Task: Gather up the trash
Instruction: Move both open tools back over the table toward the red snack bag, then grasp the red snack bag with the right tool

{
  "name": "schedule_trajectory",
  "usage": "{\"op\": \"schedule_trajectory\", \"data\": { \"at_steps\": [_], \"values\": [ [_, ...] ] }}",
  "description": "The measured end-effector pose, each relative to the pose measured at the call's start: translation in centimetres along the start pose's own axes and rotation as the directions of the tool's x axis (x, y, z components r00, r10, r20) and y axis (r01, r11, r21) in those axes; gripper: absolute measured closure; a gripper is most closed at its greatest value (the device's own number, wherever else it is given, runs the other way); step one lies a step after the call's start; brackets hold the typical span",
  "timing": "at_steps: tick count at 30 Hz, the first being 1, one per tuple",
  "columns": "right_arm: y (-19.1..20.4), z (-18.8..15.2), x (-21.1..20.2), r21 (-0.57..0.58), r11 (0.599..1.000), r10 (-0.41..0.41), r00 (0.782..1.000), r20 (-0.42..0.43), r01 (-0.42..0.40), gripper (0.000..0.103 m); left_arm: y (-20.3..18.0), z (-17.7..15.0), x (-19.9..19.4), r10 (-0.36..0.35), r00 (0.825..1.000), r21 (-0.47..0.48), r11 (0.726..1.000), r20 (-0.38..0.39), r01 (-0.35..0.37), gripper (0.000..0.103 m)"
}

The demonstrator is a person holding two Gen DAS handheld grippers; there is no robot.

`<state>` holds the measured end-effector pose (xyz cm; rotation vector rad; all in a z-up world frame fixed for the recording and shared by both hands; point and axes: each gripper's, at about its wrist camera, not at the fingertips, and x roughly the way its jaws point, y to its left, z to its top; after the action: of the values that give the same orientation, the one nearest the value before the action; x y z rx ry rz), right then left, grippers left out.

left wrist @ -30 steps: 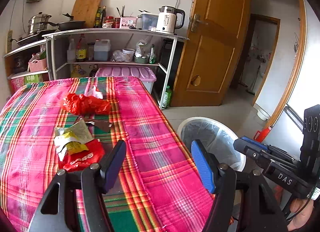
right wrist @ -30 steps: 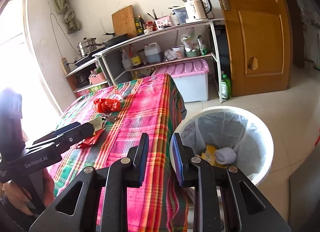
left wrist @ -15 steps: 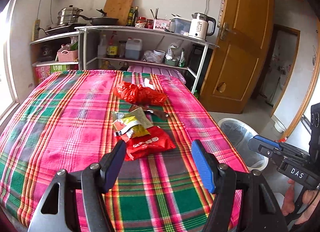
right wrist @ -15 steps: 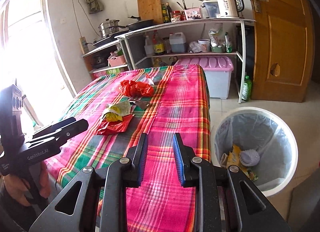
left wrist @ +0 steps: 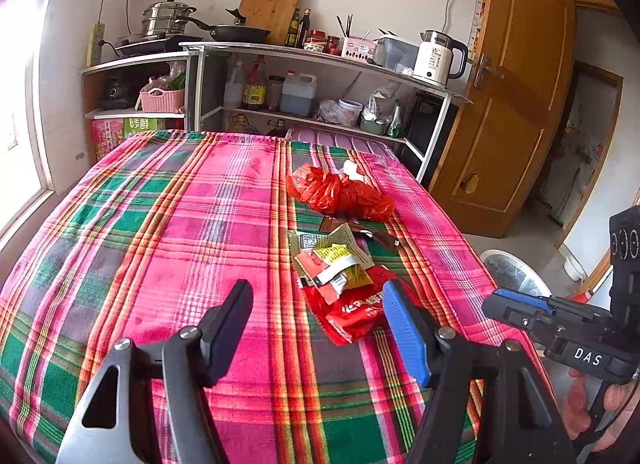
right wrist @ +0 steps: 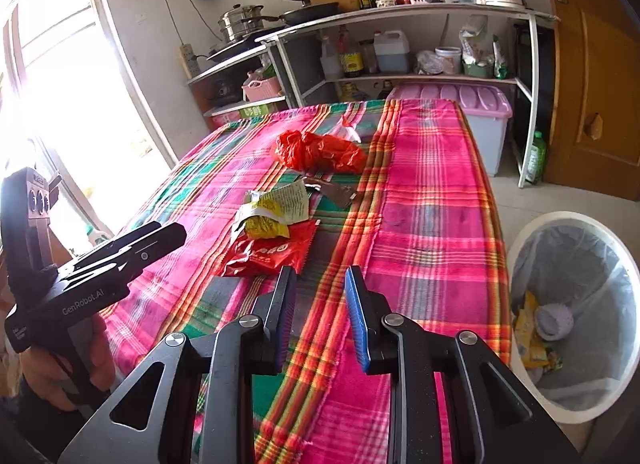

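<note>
Trash lies on the plaid-clothed table (left wrist: 160, 232): a flat red snack packet (left wrist: 352, 312) (right wrist: 268, 254), a yellow-and-white wrapper (left wrist: 332, 260) (right wrist: 276, 208) on top of it, a dark wrapper (left wrist: 376, 234) (right wrist: 334, 192) behind, and a crumpled red plastic bag (left wrist: 340, 192) (right wrist: 320, 152) farther back. My left gripper (left wrist: 318, 316) is open, empty, hovering just before the red packet. My right gripper (right wrist: 320, 296) is open a little, empty, above the table's near edge. A white bin (right wrist: 576, 316) with a clear liner and some trash stands on the floor at the right.
A metal shelf rack (left wrist: 320, 64) with pots, bottles and a kettle (left wrist: 438, 58) stands behind the table. A pink-lidded storage box (right wrist: 468, 104) sits under it. A wooden door (left wrist: 516, 104) is at the right, a bright window (right wrist: 60, 96) at the left.
Both grippers have swung left from the bin toward the table. The trash pile now sits in front of the left gripper. The right jaws have opened slightly.
</note>
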<state>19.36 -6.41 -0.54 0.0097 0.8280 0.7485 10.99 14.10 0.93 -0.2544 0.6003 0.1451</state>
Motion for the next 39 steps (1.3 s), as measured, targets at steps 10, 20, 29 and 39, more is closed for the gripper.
{"op": "schedule_trajectory", "data": {
  "at_steps": [10,20,29,39],
  "values": [
    [0.6,1.3,6.1,0.057,0.996,0.074,0.991,-0.111,-0.068,0.077,3.8,0.3,0.5,0.008,1.0,-0.052,0.999,0.006,-0.008,0.034],
    [0.2,2.1,7.9,0.097,0.994,0.072,0.989,-0.132,-0.059,0.066,5.0,0.4,1.4,-0.013,1.0,-0.073,0.997,-0.002,0.013,0.034],
    [1.9,2.2,8.2,0.03,0.999,0.031,0.988,-0.148,-0.027,0.073,4.3,0.3,1.5,-0.028,1.0,-0.069,0.997,-0.009,0.027,0.034],
    [2.5,1.9,6.6,-0.006,0.999,0.033,0.994,-0.102,-0.034,0.099,4.0,0.8,1.6,-0.028,0.999,-0.068,0.997,-0.019,0.027,0.034]
  ]
}}
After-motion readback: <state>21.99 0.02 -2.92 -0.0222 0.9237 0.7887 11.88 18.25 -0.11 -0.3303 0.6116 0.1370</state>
